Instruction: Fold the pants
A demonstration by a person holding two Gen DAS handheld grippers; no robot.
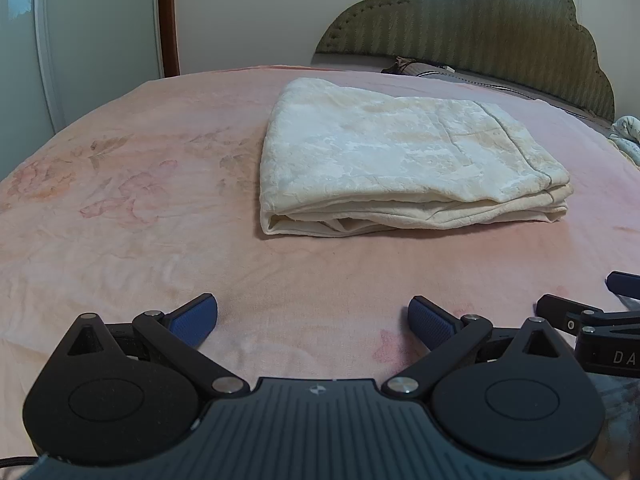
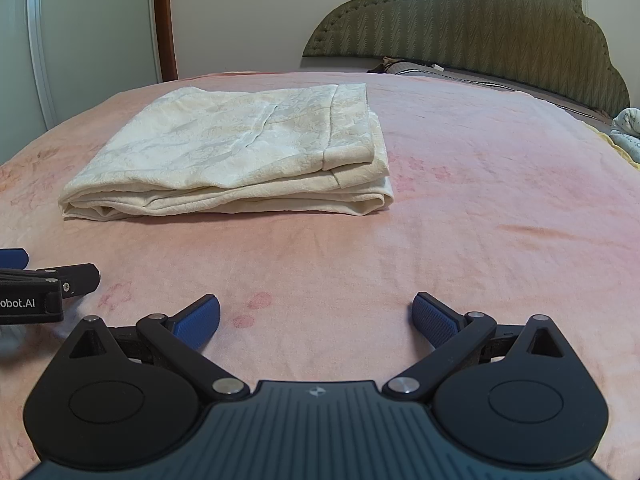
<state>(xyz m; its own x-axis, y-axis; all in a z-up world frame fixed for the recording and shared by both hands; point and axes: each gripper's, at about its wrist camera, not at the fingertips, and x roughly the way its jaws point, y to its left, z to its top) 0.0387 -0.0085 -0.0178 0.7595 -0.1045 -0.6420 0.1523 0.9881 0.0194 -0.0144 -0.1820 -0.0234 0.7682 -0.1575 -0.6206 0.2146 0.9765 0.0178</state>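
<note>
Blue ribbed pads face each other across a wide gap on my left gripper; its jaws stand spread apart and hold nothing. My right gripper reads the same: jaws spread, bare bedspread between the pads. Both units sit low over the pink floral bedspread, side by side and near each other. Each appears at the edge of the other's view.

Legible text: the right gripper's housing shows "DA" at the frame edge in the left wrist view; the left gripper's housing shows "obot.AI" in the right wrist view, with the first letters cut off.

Ahead of both grippers, well apart from the pads, the cream pants lie folded into a flat, layered rectangle on the bedspread. The long axis runs left to right across both views. The rounded fold sits at the left end. Stacked hemmed edges sit at the right end.

Beyond stands an olive quilted headboard.
</note>
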